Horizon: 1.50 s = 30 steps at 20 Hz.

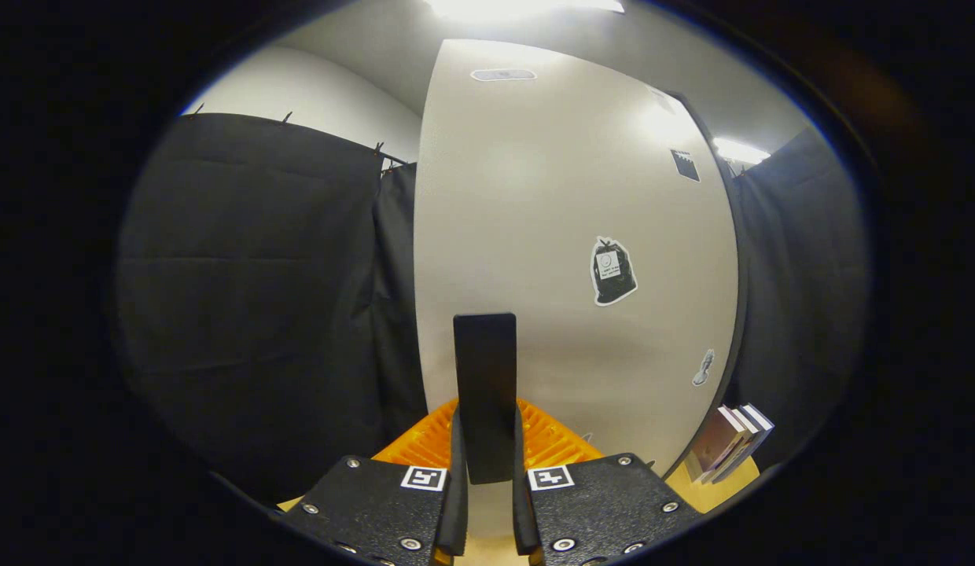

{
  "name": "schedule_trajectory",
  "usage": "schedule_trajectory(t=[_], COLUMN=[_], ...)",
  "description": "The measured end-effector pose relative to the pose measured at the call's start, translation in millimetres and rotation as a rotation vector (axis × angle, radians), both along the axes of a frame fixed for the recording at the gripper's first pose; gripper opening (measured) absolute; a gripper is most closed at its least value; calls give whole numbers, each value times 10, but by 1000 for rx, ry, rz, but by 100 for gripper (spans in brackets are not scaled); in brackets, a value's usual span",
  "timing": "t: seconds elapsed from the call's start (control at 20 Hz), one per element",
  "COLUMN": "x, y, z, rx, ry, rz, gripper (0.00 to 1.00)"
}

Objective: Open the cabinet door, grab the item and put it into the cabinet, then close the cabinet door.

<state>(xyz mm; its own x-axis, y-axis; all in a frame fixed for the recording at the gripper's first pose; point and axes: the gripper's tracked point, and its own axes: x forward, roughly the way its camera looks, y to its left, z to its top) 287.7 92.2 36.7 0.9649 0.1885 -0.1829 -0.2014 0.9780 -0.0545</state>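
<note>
The gripper (485, 464) is clamped on a flat black rectangular item (485, 393), both fingers pressing its lower edges, at lower centre of the frame. The item stands upright before the white cabinet door (550, 236). It appears rigid, thin and light; grip the narrow sides low down. An orange ribbed rack (554, 440) lies behind it; books (731, 440) stand lower right.

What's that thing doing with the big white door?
A handheld gripper has its two fingers closed on the dark upright handle of the white cabinet door. The door has a few stickers on it. Some books lean on the wooden surface beside it, and something orange and ribbed sits just beyond the fingers. Whether the door is being opened or closed is not clear.
</note>
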Motion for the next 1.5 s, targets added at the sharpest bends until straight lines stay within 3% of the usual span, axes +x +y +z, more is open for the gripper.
schedule_trajectory(t=[0.8, 1.3, 1.5], x=[-266, -387, -369], y=[-276, -518, -643], z=[59, 116, 141], rx=[22, -4, -20], ry=[-7, -39, -56], rz=[-1, -99, -149], gripper=[23, 22, 17])
